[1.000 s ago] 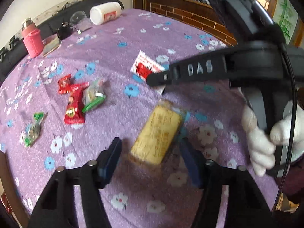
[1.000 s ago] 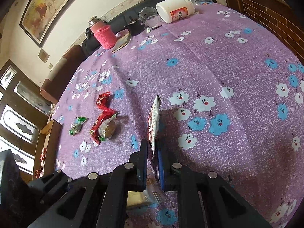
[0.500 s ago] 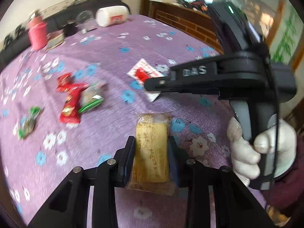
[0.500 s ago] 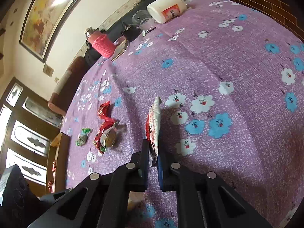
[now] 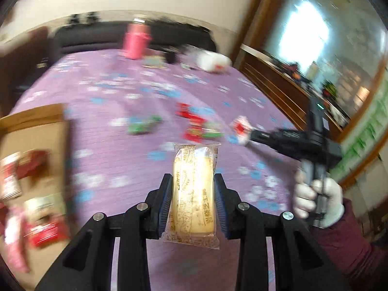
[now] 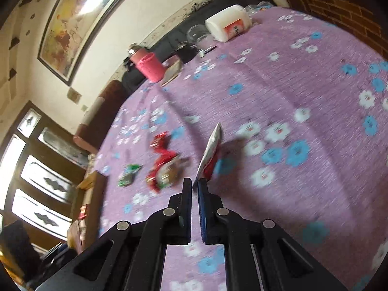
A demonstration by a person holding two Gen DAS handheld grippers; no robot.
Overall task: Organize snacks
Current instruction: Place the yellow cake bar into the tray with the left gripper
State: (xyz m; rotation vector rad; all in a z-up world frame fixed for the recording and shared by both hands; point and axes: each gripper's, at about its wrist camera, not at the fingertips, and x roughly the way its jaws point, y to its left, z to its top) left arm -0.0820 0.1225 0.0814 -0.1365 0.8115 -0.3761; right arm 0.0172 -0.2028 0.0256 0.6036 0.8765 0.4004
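Note:
My left gripper point(image 5: 192, 202) is shut on a yellow wrapped cake bar point(image 5: 192, 189) and holds it above the purple flowered tablecloth point(image 5: 109, 111). A cardboard box point(image 5: 34, 145) with red and white snack packs lies at the left. My right gripper point(image 6: 194, 189) is shut on the edge of a thin white and red sachet point(image 6: 211, 150), which stands on edge above the cloth; it also shows in the left wrist view point(image 5: 241, 127). Red wrappers point(image 6: 162, 150), a clear pack with a brown snack point(image 6: 169, 173) and a green candy point(image 6: 128, 174) lie on the cloth.
At the far edge stand a pink flask point(image 6: 146, 65), a glass jar point(image 6: 198, 34), a white tub on its side point(image 6: 229, 25) and a small book point(image 6: 172, 71). A wooden cabinet point(image 5: 278, 89) runs along the right.
My left gripper closed on the cake bar, lifted it and swung left, bringing the cardboard box into view. My right gripper raised the sachet a little.

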